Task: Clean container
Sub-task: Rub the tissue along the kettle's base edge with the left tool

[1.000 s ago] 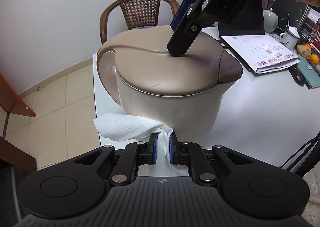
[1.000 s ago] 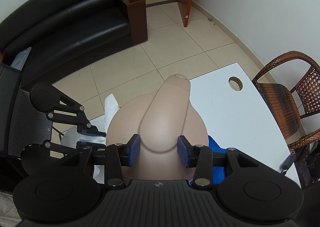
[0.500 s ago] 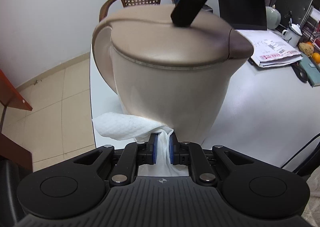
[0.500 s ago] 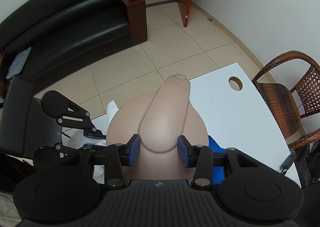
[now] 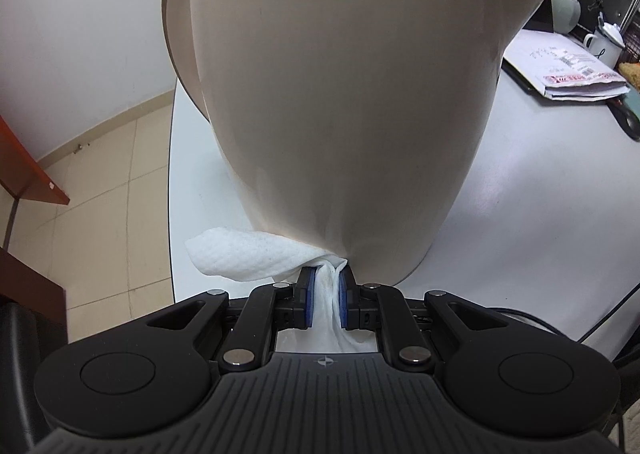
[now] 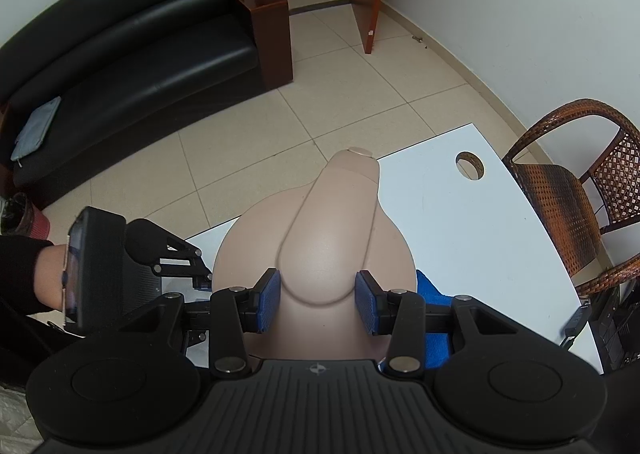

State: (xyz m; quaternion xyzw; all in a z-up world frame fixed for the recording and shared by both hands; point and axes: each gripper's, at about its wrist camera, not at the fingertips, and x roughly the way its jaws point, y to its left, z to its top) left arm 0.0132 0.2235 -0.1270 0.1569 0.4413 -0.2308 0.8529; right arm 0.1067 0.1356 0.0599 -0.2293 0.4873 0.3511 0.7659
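A beige lidded jug (image 5: pixel 344 94) stands on the white table (image 5: pixel 540 194) and fills the left wrist view. My left gripper (image 5: pixel 326 286) is shut on a white wipe (image 5: pixel 248 254) and presses it against the jug's lower wall. In the right wrist view I look down on the jug's lid (image 6: pixel 320 254). My right gripper (image 6: pixel 318 302) sits over the lid with its blue pads (image 6: pixel 269 300) on either side of the raised lid flap, apart from it. The left gripper (image 6: pixel 200 278) shows at the jug's left side.
Papers (image 5: pixel 568 66), a mug (image 5: pixel 604 42) and a green pot (image 5: pixel 564 10) lie at the table's far right. A wicker chair (image 6: pixel 568 190) stands beyond the table. A cable hole (image 6: pixel 470 165) is in the tabletop. A blue cloth (image 6: pixel 434 302) lies beside the jug. A black sofa (image 6: pixel 132 42) stands across the floor.
My left gripper has moved down the jug's wall with the wipe, so the jug now looms above the camera. The right gripper has stayed over the lid.
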